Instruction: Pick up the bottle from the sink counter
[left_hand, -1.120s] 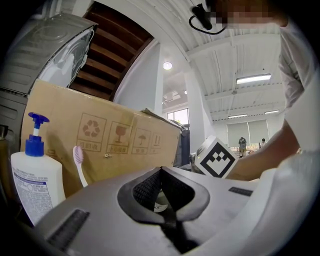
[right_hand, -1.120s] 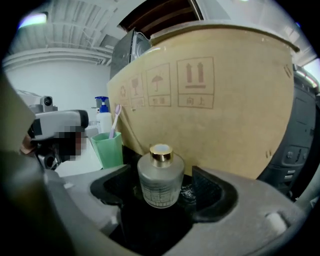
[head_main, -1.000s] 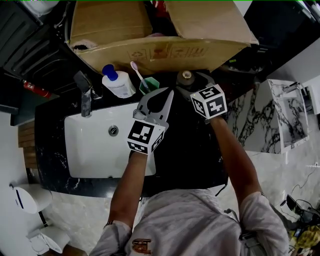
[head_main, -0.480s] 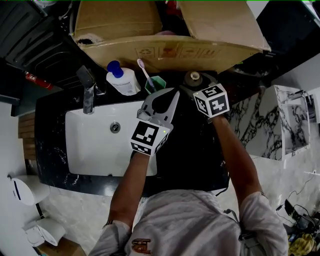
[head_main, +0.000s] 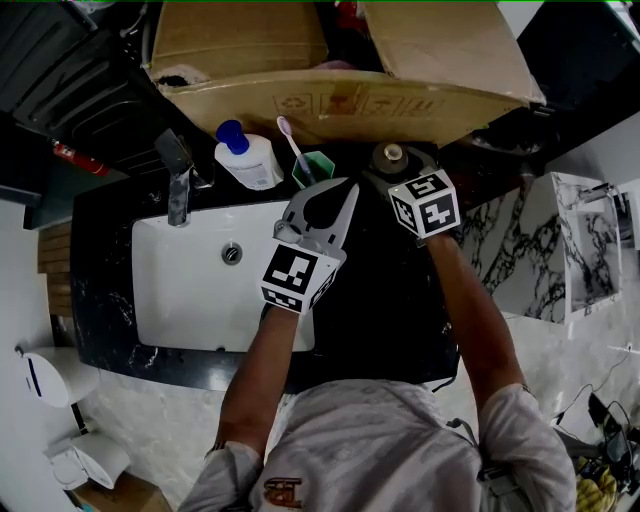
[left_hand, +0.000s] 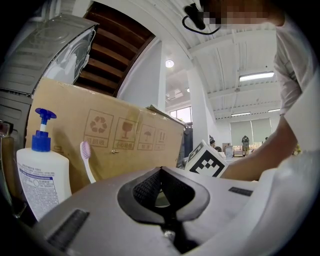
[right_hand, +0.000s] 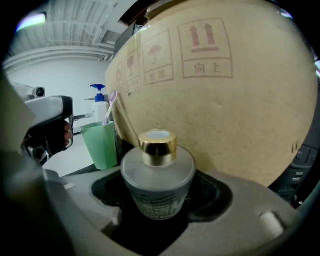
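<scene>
Closing on the bottle (head_main: 393, 155), grip not made yet

Head view: bottle stands at the back of the dark sink counter (head_main: 385, 300), tight against the cardboard box (head_main: 340, 100). R gripper (head_main: 396, 170) is straddling it. L gripper (head_main: 338, 195) hangs just left of that, over the counter by the basin (head_main: 190, 300). Pump bottle (head_main: 245, 160), green cup (head_main: 312, 168) w/ toothbrush (head_main: 290, 140) and the tap (head_main: 177, 190) line the back edge. None of them sits betw. R gripper and its target.

Left gripper view: fingers together, tips meeting, nothing held. Idle, I'd say.

Right gripper view: frosted bottle w/ gold cap sits upright betw. the jaws, which are closing. A dark gap shows on each side, so the pads aren't pressing yet. Reach looks done. Squeeze and lift are left. Watch the box right behind: a nudge could tip the bottle into it. Cup is off to the left, clear enough.
</scene>
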